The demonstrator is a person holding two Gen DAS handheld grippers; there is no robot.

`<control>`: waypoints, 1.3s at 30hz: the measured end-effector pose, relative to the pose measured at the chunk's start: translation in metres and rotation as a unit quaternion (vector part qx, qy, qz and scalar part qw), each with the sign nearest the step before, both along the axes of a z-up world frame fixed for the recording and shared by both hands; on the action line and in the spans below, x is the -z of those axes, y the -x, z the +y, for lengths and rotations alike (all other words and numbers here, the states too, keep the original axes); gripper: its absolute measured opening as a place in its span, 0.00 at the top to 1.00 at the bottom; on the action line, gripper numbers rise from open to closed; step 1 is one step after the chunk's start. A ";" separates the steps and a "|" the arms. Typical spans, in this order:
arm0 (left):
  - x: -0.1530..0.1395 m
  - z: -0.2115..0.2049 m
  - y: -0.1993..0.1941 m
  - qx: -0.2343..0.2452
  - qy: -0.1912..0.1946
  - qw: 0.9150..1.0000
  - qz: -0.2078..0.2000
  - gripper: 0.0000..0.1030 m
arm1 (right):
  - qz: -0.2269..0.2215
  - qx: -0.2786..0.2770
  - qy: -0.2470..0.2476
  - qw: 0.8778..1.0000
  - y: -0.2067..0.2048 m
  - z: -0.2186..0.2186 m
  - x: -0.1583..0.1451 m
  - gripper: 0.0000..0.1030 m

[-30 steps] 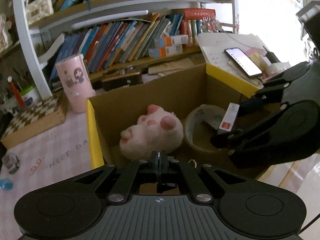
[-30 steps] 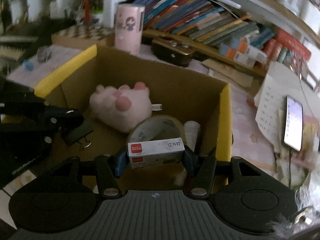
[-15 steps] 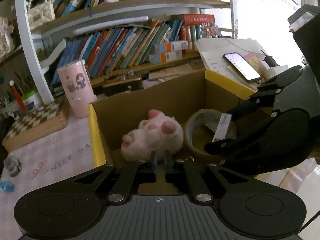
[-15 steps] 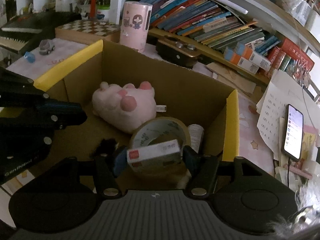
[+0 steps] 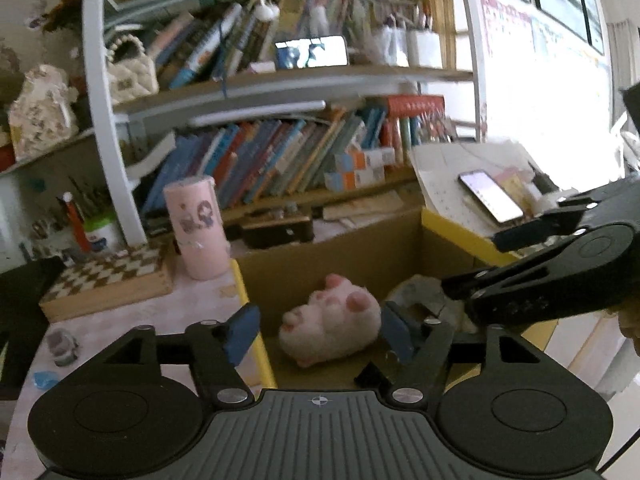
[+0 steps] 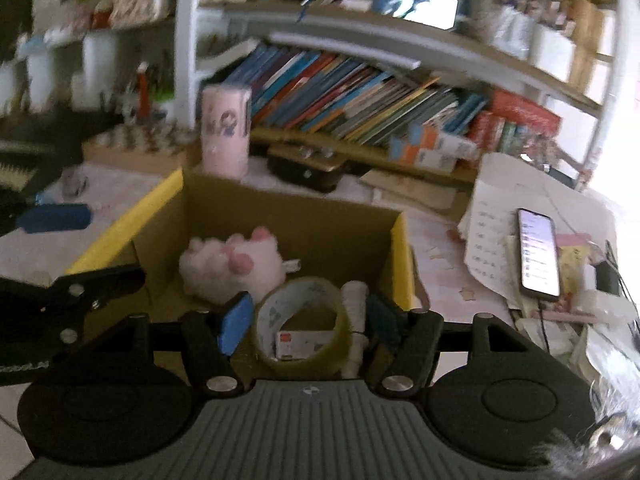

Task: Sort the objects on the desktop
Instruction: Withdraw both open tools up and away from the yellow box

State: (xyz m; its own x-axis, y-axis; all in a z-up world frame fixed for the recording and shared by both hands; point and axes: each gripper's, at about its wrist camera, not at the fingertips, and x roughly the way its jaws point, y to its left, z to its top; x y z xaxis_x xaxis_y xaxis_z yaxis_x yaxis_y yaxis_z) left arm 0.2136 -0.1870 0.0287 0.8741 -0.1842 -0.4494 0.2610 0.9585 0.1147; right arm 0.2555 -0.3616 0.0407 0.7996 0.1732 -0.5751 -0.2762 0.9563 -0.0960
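The open brown cardboard box with yellow-taped top edges (image 6: pixel 280 216) sits on the desk and holds the sorted things. Against its back wall lies the fluffy pink plush toy with darker pink paws (image 6: pixel 232 268). In front of the plush toy, toward the box's right wall, stands the roll of clear brown packing tape (image 6: pixel 300 320), tilted up on its edge, and inside its ring lies the small white staple box with a red end (image 6: pixel 304 344). Just right of the roll, between it and the box wall, a white cylinder-shaped item (image 6: pixel 354 300) leans upright; what it is cannot be told.

The right gripper (image 6: pixel 308 316) hangs above the near edge of the box, over the tape roll. Its jaws have just been opening and stand apart with nothing pressed between the blue pads; the staple box lies free below them. The left gripper (image 5: pixel 316 330) hangs over the box's left near corner. Its jaws have also just been opening and stand wide, gripping nothing, with the plush toy seen between them, lower down in the box.

Behind the box's left corner stands a pink cylindrical tumbler with a cartoon print (image 5: pixel 196 228), and left of that a wooden chequered board box (image 5: pixel 108 280). Right of the box, a lit smartphone (image 6: pixel 538 252) lies on white printed sheets (image 6: pixel 492 240). Behind everything, a shelf carries slanting rows of coloured books (image 6: pixel 348 92).
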 end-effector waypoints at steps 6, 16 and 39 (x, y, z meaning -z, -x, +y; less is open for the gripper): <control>-0.004 0.009 0.016 -0.004 0.007 1.000 -0.008 0.25 | -0.022 0.047 -0.038 0.998 0.027 -0.008 -0.010 0.37; 0.000 0.030 0.034 -0.002 0.014 1.000 -0.002 0.19 | -0.014 0.084 -0.048 0.995 0.062 -0.004 -0.006 0.36; 0.025 0.125 0.113 -0.028 0.006 0.999 0.040 0.12 | 0.056 0.132 -0.049 0.988 0.152 0.104 0.029 0.29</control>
